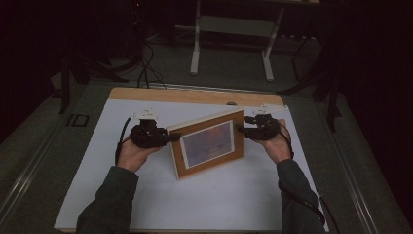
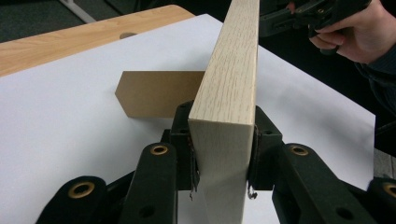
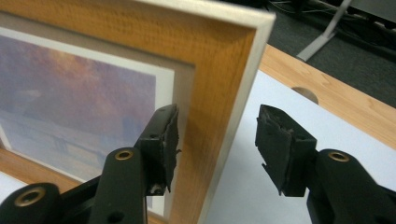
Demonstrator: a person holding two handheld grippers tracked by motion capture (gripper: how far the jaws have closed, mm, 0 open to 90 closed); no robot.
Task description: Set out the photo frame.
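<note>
The picture frame [image 1: 208,144] stands upright on its lower edge on the white sheet over the worktop [image 1: 146,95], picture side toward the person. It stays up because the left hand-held gripper [image 1: 168,138] clamps its side edge: in the left gripper view both pads [image 2: 189,149] press flat against the pale wooden edge [image 2: 231,93], 1 on each face. Just beyond those jaws, the brown easel-back stand [image 2: 156,93] sticks out from the rear of the frame and rests on the sheet, which probably helps prop it.

The right hand-held gripper [image 1: 242,128] sits at the opposite side edge, jaws spread wide around it. In the right gripper view the frame's edge [image 3: 224,116] runs between the 2 pads: the inner pad [image 3: 166,140] lies just beside the front face, the outer pad [image 3: 280,149] stands clear of the back. So it grips nothing.

Both forearms come in from below, hands cupped under the gripper bodies, jaws pointing level and inward toward each other.
</note>
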